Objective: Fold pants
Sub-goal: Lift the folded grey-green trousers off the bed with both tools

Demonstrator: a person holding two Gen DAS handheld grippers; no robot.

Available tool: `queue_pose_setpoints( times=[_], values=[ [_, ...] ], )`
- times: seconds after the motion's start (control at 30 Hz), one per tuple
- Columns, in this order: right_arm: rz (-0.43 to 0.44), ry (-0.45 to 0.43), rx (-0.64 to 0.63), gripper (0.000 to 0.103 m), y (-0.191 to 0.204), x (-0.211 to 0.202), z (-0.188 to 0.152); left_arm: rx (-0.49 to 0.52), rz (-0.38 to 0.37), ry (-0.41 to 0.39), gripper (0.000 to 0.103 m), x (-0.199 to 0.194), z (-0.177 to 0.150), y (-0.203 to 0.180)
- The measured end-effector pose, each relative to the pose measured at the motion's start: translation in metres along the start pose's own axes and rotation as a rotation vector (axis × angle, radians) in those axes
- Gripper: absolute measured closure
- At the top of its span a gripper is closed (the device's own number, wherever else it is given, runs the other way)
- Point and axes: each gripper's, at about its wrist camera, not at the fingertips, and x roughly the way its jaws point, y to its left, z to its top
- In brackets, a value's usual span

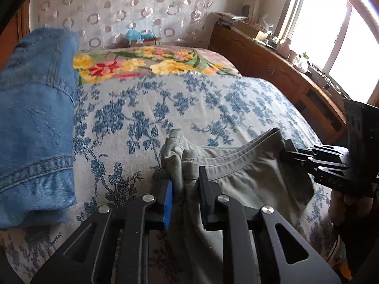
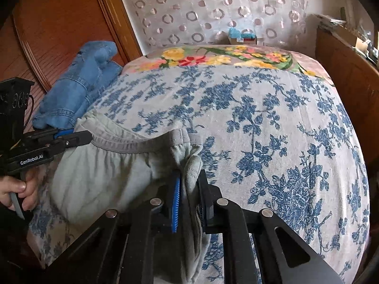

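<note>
i hold two grippers, one in each hand. my left gripper (image 1: 183, 184) is squeezed tight on one end of the waistband of the pants (image 1: 248, 182). my right gripper (image 2: 189, 184) is squeezed tight on the other end of the waistband. there is one pair of pants, grey-green and soft. the waistband hangs stretched between my two grippers, and the rest of the pants droops down onto the near part of the bed (image 1: 213, 108). the bed has one cover with blue flowers on it. past it lies one blanket (image 1: 151, 64) with yellow and red flowers. one pile of blue jeans cloth (image 1: 35, 123) sits on the left side of the bed, apart from the pants. one small box (image 2: 242, 38) sits at the far end by the wall.
</note>
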Motion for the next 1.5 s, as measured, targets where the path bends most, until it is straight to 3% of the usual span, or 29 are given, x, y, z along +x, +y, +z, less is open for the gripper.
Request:
queue_pose_setpoints(
  times=[1.0, 1.5],
  values=[
    [0.018, -0.263, -0.133, 0.091, 0.054, -0.128, -0.001, 0.052, 0.047, -0.269, 0.084, -0.127, 0.003, -0.026],
    [0.056, -0.282, -0.225, 0.091, 0.072, -0.1, 0.029, -0.003, 0.098, -0.32, 0.084, -0.153, 0.004, 0.014]
  ],
)
